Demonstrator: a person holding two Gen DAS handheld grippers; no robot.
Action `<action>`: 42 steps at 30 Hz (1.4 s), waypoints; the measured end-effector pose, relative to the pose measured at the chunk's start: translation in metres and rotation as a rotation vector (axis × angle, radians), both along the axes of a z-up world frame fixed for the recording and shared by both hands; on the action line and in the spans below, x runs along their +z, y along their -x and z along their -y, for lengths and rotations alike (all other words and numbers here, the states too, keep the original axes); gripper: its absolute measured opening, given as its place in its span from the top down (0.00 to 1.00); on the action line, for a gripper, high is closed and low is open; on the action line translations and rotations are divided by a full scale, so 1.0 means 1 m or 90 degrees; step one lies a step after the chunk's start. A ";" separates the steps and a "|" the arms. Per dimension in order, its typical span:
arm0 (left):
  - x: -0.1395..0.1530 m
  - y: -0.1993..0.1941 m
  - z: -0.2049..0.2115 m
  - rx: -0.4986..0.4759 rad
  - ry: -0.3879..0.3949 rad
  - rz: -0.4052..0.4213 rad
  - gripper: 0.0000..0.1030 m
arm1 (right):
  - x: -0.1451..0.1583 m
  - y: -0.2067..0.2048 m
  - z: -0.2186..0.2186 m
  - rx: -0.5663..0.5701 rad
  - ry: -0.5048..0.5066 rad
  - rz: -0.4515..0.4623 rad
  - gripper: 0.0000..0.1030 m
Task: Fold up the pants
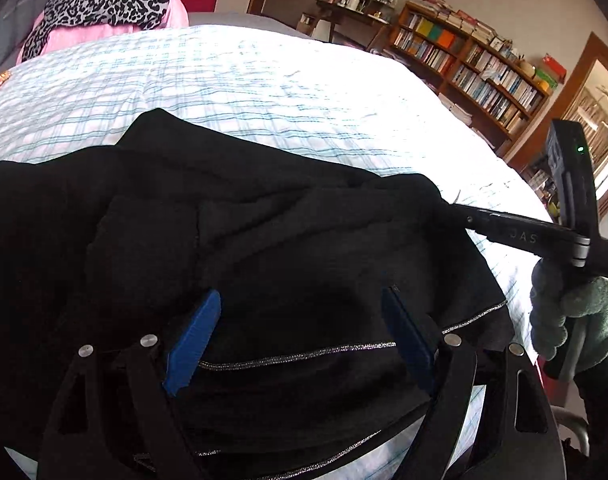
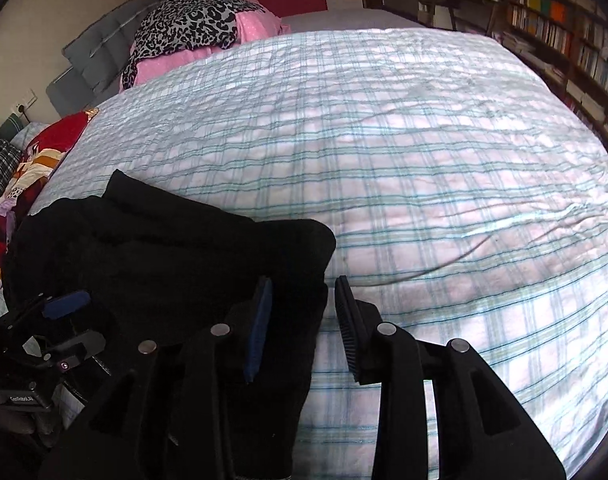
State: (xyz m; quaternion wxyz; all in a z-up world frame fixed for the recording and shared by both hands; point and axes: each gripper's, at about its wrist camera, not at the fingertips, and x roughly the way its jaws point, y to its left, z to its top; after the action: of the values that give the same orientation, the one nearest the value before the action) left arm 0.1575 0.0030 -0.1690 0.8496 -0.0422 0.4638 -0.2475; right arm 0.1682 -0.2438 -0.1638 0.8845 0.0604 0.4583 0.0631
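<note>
pants (image 1: 264, 240), black with thin silver stripes, lie bunched and partly folded on the checked bed (image 2: 444, 160). left tongs (image 1: 300, 340) hover wide open over them, holding nothing. right tongs (image 2: 300, 328) stand a little apart at the cloth edge, empty. next move probably needs a new grip on an edge.

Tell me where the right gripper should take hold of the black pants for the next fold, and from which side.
Grip the pants' right-hand edge, where the fabric ends against the bare checked bedspread. Come in from that open bedspread side, angled down. In the right wrist view the right gripper hangs partly open at that edge, so one finger could slide under it. The left gripper hangs open over the middle.
</note>
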 end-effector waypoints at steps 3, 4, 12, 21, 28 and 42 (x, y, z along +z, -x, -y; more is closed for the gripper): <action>0.005 -0.001 -0.011 0.024 0.036 -0.015 0.20 | 0.019 0.014 -0.017 0.035 -0.009 0.040 0.66; 0.008 -0.002 -0.015 0.033 0.050 -0.018 0.20 | 0.022 0.018 -0.025 0.050 -0.017 0.043 0.66; 0.036 0.006 -0.071 0.143 0.066 0.010 0.17 | 0.011 0.029 -0.097 0.152 -0.047 0.023 0.66; 0.046 0.028 -0.168 0.310 0.040 -0.001 0.17 | 0.002 0.039 -0.163 0.232 -0.049 0.013 0.66; 0.050 0.060 -0.243 0.435 0.042 0.003 0.17 | 0.006 0.032 -0.207 0.284 -0.038 0.017 0.66; 0.011 0.069 -0.313 0.558 0.209 -0.045 0.07 | -0.025 0.025 -0.241 0.316 -0.007 -0.029 0.53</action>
State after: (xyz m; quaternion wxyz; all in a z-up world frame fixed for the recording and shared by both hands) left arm 0.0882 0.3160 -0.1578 0.8400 -0.3762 0.3854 0.0663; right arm 0.1432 -0.0025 -0.1889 0.8309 -0.0478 0.4786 0.2797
